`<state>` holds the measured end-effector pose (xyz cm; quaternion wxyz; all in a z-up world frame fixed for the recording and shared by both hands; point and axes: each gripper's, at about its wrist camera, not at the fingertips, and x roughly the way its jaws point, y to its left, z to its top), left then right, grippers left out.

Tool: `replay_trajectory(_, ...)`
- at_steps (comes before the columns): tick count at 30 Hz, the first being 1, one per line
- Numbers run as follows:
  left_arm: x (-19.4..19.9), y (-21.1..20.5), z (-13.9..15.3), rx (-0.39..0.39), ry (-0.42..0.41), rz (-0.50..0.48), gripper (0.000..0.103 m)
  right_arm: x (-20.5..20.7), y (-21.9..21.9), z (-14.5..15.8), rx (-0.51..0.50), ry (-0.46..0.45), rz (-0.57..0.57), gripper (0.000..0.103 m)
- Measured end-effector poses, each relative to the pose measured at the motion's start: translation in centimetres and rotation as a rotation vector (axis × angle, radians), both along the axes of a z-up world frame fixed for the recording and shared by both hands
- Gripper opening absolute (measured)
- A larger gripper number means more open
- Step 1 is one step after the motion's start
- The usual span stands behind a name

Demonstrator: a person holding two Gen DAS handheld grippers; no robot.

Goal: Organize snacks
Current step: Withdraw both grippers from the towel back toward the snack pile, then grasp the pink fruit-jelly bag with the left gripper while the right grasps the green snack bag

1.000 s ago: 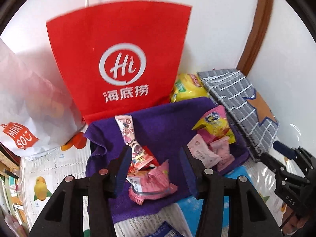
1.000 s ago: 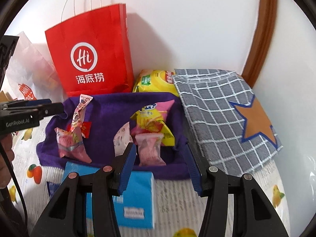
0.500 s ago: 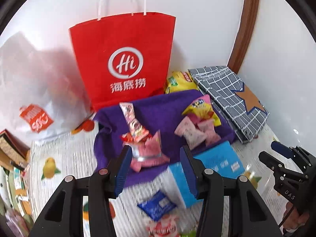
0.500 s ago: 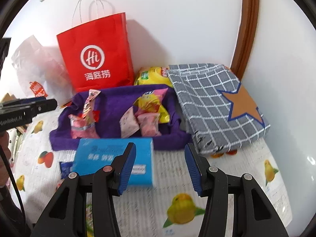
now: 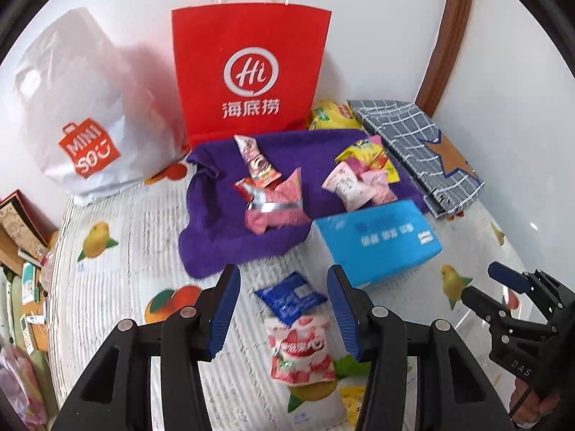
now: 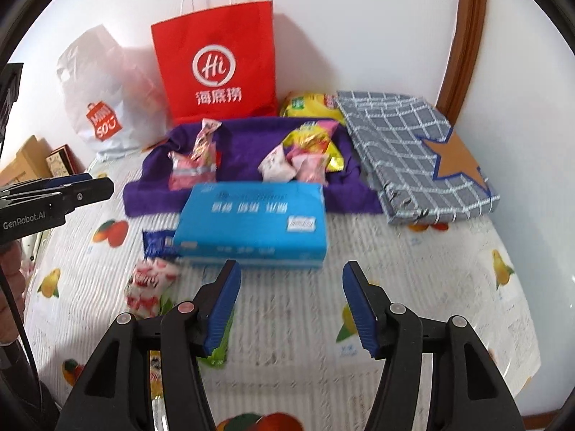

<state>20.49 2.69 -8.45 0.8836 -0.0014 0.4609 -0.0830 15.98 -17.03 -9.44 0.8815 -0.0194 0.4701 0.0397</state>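
A purple cloth (image 5: 222, 237) on the fruit-print table holds two heaps of pink and yellow snack packets (image 5: 273, 197) (image 5: 359, 179). In front of it lie a blue tissue box (image 5: 377, 240), a blue packet (image 5: 291, 298) and a strawberry-print packet (image 5: 300, 352). My left gripper (image 5: 284, 309) hangs open above these two packets and touches neither. My right gripper (image 6: 291, 287) hovers just before the tissue box (image 6: 251, 222); its jaws are opening with nothing between them. A green packet (image 6: 221, 344) lies under its left finger.
A red paper bag (image 5: 248, 72) and a white plastic bag (image 5: 82, 107) stand against the wall. A yellow chip bag (image 5: 330, 116) and a folded grey checked cloth with a star (image 5: 420, 151) lie at the back right. Boxes (image 5: 21, 222) crowd the left edge.
Both grippers have drawn back from the purple cloth toward the table's front. The tissue box and the loose packets have come into view. The right jaws stand wider than before.
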Motion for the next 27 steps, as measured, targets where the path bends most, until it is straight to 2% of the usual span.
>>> replay_trajectory(12, -1.3, 3.2, -1.9, -0.010, 0.039, 0.057, 0.048, -2.6, 3.0, -2.2, 0.040, 0.056, 0.062, 0.059)
replay_trajectory(23, -2.1, 6.2, -2.5, -0.037, 0.064, 0.132, 0.048, -3.9, 3.9, -1.8, 0.084, 0.054, 0.079, 0.059)
replay_trajectory(27, -2.4, 6.8, -2.6, -0.045, 0.067, 0.147, 0.048, -4.0, 5.0, -2.2, 0.075, 0.048, 0.109, 0.063)
